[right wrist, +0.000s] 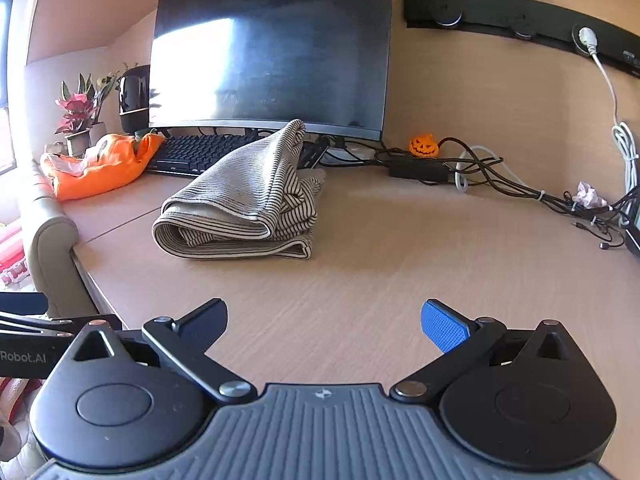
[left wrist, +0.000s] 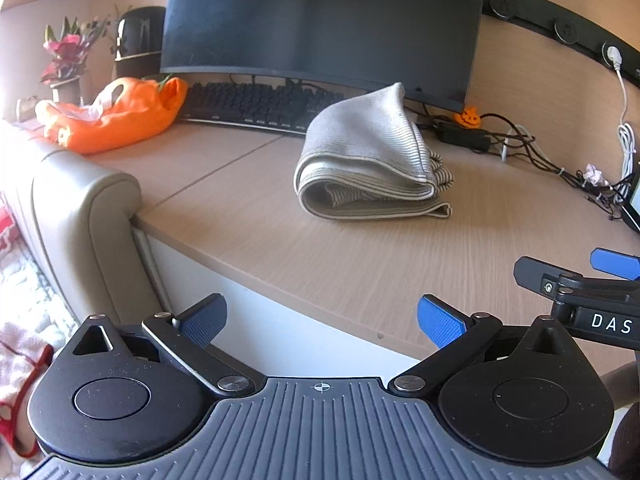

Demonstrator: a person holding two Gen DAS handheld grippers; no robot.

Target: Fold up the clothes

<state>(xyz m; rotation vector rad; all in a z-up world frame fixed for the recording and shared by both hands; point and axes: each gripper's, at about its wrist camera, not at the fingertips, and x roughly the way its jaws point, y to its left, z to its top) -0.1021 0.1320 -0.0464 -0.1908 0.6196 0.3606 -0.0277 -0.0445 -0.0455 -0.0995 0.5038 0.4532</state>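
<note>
A beige striped garment [left wrist: 368, 160] [right wrist: 248, 204] lies folded in a bundle on the wooden desk [left wrist: 360, 264] [right wrist: 380, 260], with one corner peaked upward against the monitor's base. My left gripper [left wrist: 322, 320] is open over the desk's front edge, well short of the garment, with nothing between its blue pads. My right gripper [right wrist: 324, 324] is also open and empty, above bare desk in front of the bundle. The right gripper's fingers [left wrist: 576, 284] show at the right edge of the left wrist view. An orange garment [left wrist: 116, 114] [right wrist: 102, 166] lies crumpled at the desk's far left.
A monitor [left wrist: 324, 20] [right wrist: 272, 48] and black keyboard [left wrist: 260, 104] [right wrist: 200, 154] stand behind the clothes. Tangled cables [right wrist: 500, 178] and a small orange pumpkin [right wrist: 423, 145] lie at the back right. A beige sofa arm [left wrist: 80, 216] abuts the desk's left edge; a potted plant [left wrist: 66, 60] stands far left.
</note>
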